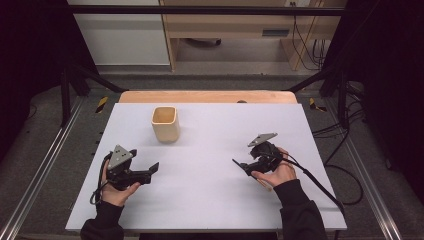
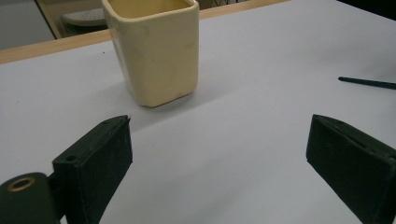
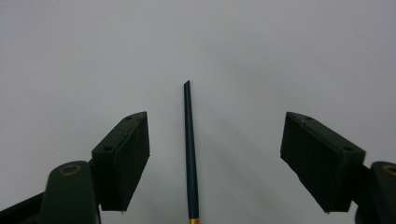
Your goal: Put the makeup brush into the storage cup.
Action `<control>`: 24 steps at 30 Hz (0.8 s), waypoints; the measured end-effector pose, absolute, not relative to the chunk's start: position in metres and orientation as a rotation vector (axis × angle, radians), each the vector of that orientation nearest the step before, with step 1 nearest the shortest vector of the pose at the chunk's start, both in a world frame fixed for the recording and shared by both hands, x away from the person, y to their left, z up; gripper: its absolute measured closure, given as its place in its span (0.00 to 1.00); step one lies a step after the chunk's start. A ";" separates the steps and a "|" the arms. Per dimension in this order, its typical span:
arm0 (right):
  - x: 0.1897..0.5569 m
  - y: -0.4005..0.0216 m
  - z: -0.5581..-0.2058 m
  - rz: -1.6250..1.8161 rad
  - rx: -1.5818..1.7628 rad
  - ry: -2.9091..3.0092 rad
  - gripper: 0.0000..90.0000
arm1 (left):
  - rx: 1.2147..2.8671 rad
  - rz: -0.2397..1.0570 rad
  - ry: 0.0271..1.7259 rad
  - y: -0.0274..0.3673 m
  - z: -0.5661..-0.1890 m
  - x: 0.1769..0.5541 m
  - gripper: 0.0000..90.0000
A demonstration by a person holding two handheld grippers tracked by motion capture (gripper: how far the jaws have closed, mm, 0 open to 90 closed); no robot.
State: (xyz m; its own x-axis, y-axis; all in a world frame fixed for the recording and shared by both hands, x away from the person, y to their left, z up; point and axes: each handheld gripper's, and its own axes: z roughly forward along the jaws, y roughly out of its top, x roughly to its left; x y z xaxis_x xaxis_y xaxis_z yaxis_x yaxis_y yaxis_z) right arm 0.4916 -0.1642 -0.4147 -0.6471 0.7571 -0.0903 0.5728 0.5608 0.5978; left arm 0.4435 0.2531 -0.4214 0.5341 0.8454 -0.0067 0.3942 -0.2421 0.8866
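Note:
A thin dark green stick [image 3: 189,154] with a gold band low on it lies flat on the white table, pointing away between the jaws of my right gripper [image 3: 217,121]. Those jaws stand apart on either side of it and do not touch it. In the high view the right gripper [image 1: 239,165] is low over the table at the right, with the stick's dark tip at its jaws. My left gripper [image 1: 154,168] rests at the left, open and empty [image 2: 219,163]. A cream square cup [image 1: 165,123] stands upright beyond it [image 2: 154,51].
The white table top [image 1: 215,130] has a wooden strip along its far edge. The stick's tip [image 2: 369,83] shows at the right of the left gripper view. Black frame bars and cables flank the table on both sides.

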 end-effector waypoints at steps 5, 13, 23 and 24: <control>0.495 -0.162 -0.420 0.731 1.098 2.498 0.32 | 1.848 0.609 1.019 0.252 -0.422 0.444 0.07; 0.499 -0.161 -0.425 0.677 1.100 2.551 0.41 | 1.857 0.609 1.017 0.252 -0.422 0.444 0.08; 0.500 -0.157 -0.432 0.594 1.114 2.630 0.54 | 1.862 0.612 1.012 0.250 -0.422 0.444 0.08; 0.500 -0.157 -0.433 0.588 1.111 2.633 0.55 | 1.862 0.612 1.012 0.250 -0.422 0.444 0.08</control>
State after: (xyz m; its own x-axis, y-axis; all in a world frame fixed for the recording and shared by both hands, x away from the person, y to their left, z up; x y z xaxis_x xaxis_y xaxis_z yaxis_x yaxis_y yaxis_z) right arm 0.4998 -0.1574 -0.4330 -0.6890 0.7231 -0.0486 0.6337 0.6336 0.4439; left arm 0.4437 0.2501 -0.4223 0.5422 0.8403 0.0041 0.3935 -0.2582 0.8824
